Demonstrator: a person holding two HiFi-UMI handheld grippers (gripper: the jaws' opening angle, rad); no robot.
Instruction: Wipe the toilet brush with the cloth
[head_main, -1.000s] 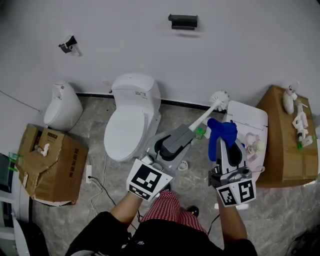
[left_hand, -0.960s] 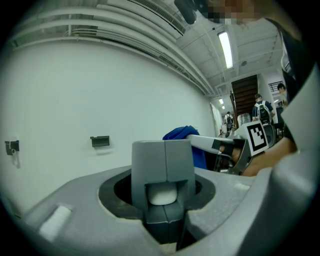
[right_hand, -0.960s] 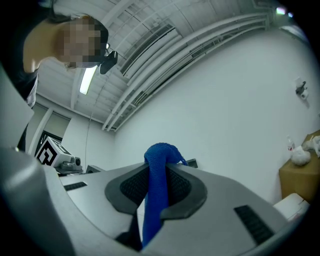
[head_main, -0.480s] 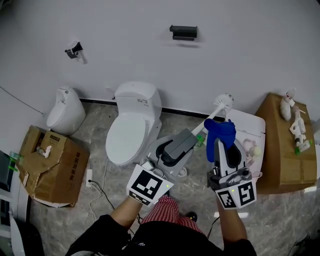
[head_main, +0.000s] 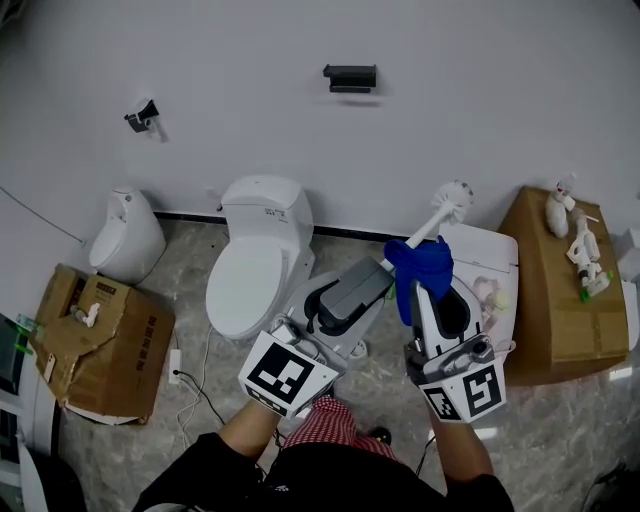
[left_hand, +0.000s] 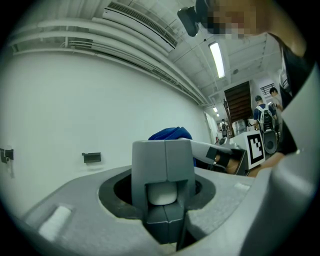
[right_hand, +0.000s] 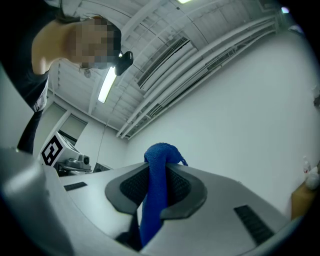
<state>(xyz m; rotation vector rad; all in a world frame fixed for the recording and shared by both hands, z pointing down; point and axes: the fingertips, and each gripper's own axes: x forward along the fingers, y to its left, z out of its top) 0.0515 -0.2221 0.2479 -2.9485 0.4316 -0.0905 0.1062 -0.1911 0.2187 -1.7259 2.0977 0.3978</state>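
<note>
- Two things matter here, and the brush comes first. It is up in the air in front of the person, over the floor between the toilet and a white unit at the right. Its bristle head slants up toward the wall.
- By its look, a thin white plastic shaft with a round head, it should be light and stiff, and a little top-heavy. The smooth shaft is likely slippery when wet, and the bristles will flex and could flick drops.
- The best hold is the low end of the shaft, well away from the head. That is where the left gripper has it: in its own view the jaws are closed on the white handle end.
- This leaves the upper shaft and the head free for wiping.
- Blue and limp, the cloth sags under its own weight. It should wrap round the shaft readily, but gives little push unless bunched.
- The right gripper is clamped on it. A fold stands up through the jaws and the rest hangs down.
- In the head view the cloth overlaps the shaft just past the left gripper's tips; whether it presses there I cannot tell.
- A firm hold on the handle seems needed, since rubbing will tend to twist or slide the shaft.
</note>
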